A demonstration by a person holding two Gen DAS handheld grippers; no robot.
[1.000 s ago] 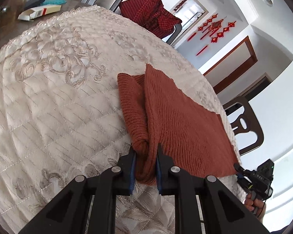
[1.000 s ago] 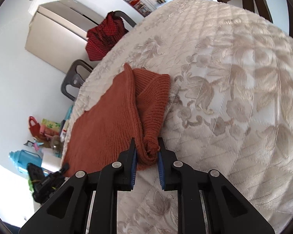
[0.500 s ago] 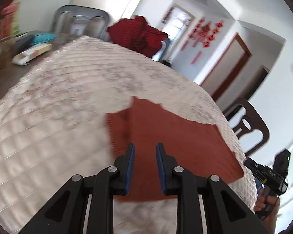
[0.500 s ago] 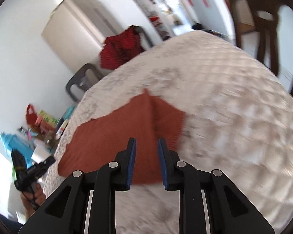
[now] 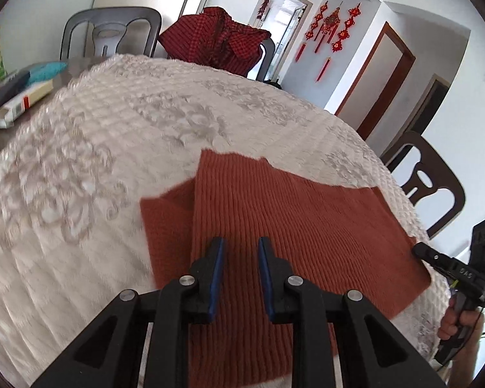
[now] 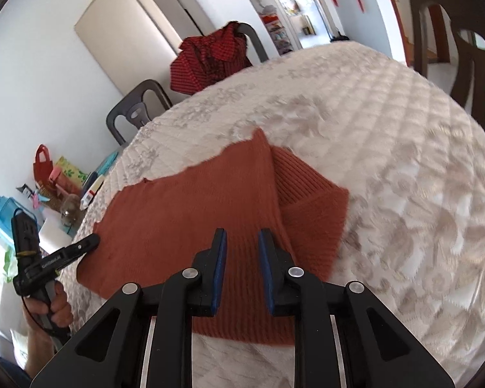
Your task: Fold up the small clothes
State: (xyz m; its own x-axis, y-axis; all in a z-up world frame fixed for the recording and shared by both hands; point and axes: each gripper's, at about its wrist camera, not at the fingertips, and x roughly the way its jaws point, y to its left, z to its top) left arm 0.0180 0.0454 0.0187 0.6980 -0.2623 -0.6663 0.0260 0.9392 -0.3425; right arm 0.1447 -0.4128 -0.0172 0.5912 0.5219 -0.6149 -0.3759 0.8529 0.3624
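Note:
A rust-red knitted garment (image 5: pixel 291 220) lies flat on the white quilted tablecloth (image 5: pixel 80 177), one side folded over so a ribbed part (image 5: pixel 165 220) sticks out beneath. My left gripper (image 5: pixel 241 242) hovers over its near edge, jaws apart, nothing between them. The right wrist view shows the same garment (image 6: pixel 194 213) under my right gripper (image 6: pixel 242 232); its jaws are closing with only air between them. Each gripper also shows in the other's view, held by a hand at the garment's side: the right gripper (image 5: pixel 420 251) and the left gripper (image 6: pixel 92 242).
A red checked garment (image 5: pixel 216 42) hangs over a chair at the table's far side, beside a grey plastic chair (image 5: pixel 110 32). A dark wooden chair (image 5: pixel 430 187) stands at the right. Boxes (image 5: pixel 19 103) and small clutter (image 6: pixel 48 187) sit off the table's left end.
Both grippers have let go of the bunched garment edge and lifted back; the garment now lies flat. Both views have rolled level.

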